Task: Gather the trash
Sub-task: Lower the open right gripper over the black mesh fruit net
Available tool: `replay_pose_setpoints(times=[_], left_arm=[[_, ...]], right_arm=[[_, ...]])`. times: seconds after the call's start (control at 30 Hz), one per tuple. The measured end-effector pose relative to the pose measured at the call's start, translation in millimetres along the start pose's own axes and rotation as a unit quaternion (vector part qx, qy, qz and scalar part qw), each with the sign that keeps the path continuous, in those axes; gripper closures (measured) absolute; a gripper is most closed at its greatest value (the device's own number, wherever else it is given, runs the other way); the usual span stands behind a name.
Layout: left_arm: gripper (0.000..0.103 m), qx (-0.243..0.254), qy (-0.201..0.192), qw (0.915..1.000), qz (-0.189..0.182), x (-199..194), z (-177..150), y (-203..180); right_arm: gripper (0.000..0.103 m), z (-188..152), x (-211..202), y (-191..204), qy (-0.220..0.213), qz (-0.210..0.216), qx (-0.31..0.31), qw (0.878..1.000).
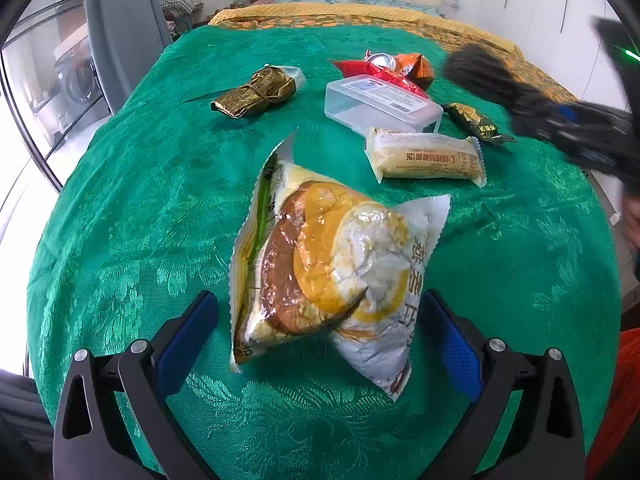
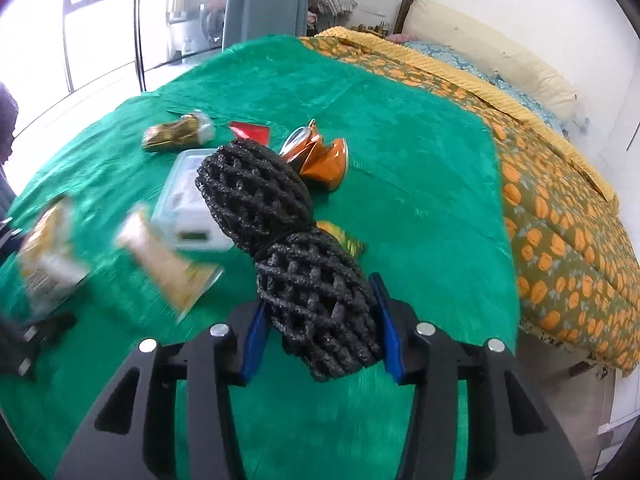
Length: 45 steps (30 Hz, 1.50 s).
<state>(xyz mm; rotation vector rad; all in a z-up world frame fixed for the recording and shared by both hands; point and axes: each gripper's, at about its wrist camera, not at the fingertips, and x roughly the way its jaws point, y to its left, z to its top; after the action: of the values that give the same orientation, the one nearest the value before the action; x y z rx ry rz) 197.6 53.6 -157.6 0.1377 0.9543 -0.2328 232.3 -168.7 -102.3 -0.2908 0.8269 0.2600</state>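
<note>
Right gripper is clamping a black foam net sleeve between its blue pads, lifted above the green cloth covering the bed. Left gripper is standing wide open around a burger bun packet, pads not touching. Near the cloth's middle, a clear lidded plastic box is lying among wrappers; its contents cannot be made out.
</note>
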Motion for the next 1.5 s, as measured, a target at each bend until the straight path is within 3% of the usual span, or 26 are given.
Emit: replay_pose_setpoints(times=[0.13, 0.2, 0.23, 0.27, 0.43, 0.53, 0.6, 0.8, 0.9, 0.97, 1.0, 1.03, 1.13, 1.27, 1.33, 1.43, 1.5], left_arm=[[0.005, 0.0, 0.0, 1.0, 0.0, 0, 0, 0], [0.005, 0.0, 0.0, 1.0, 0.0, 0, 0, 0], [0.005, 0.0, 0.0, 1.0, 0.0, 0, 0, 0], [0.005, 0.0, 0.0, 1.0, 0.0, 0, 0, 0], [0.005, 0.0, 0.0, 1.0, 0.002, 0, 0, 0], [0.005, 0.0, 0.0, 1.0, 0.002, 0, 0, 0], [0.005, 0.0, 0.0, 1.0, 0.002, 0, 0, 0], [0.005, 0.0, 0.0, 1.0, 0.002, 0, 0, 0], [0.005, 0.0, 0.0, 1.0, 0.001, 0, 0, 0], [0.005, 0.0, 0.0, 1.0, 0.001, 0, 0, 0], [0.005, 0.0, 0.0, 1.0, 0.001, 0, 0, 0], [0.005, 0.0, 0.0, 1.0, 0.001, 0, 0, 0], [0.005, 0.0, 0.0, 1.0, 0.001, 0, 0, 0], [0.005, 0.0, 0.0, 1.0, 0.001, 0, 0, 0], [0.005, 0.0, 0.0, 1.0, 0.001, 0, 0, 0], [0.005, 0.0, 0.0, 1.0, 0.002, 0, 0, 0], [0.005, 0.0, 0.0, 1.0, 0.001, 0, 0, 0]], right_arm=[[0.057, -30, -30, 8, 0.058, -0.052, -0.019, 0.997], [0.051, -44, -37, 9, 0.088, -0.062, -0.018, 0.994], [0.04, -50, -38, 9, 0.098, -0.057, -0.008, 0.994], [0.034, -56, -39, 7, 0.106, -0.037, 0.012, 0.994], [0.032, -73, -49, 10, 0.114, 0.08, 0.085, 0.987], [0.031, -77, -65, 14, 0.085, 0.148, 0.106, 0.98], [0.031, -80, -74, 11, 0.071, 0.165, 0.11, 0.977], [0.029, -80, -68, 9, 0.046, 0.097, 0.039, 0.993], [0.029, -79, -48, 5, 0.052, 0.088, 0.01, 0.995], [0.031, -79, -37, 4, 0.062, 0.104, 0.008, 0.993], [0.036, -79, -31, 3, 0.072, 0.113, 0.01, 0.991], [0.057, -79, -25, 3, 0.081, 0.121, 0.014, 0.989], [0.06, -76, -25, 2, 0.077, 0.117, 0.047, 0.989], [0.06, -70, -41, 11, 0.038, 0.034, 0.094, 0.994], [0.057, -69, -36, 20, 0.037, 0.031, 0.115, 0.992], [0.038, -69, -21, 27, 0.049, 0.051, 0.137, 0.988], [0.036, -69, -12, 31, 0.044, 0.054, 0.141, 0.988]])
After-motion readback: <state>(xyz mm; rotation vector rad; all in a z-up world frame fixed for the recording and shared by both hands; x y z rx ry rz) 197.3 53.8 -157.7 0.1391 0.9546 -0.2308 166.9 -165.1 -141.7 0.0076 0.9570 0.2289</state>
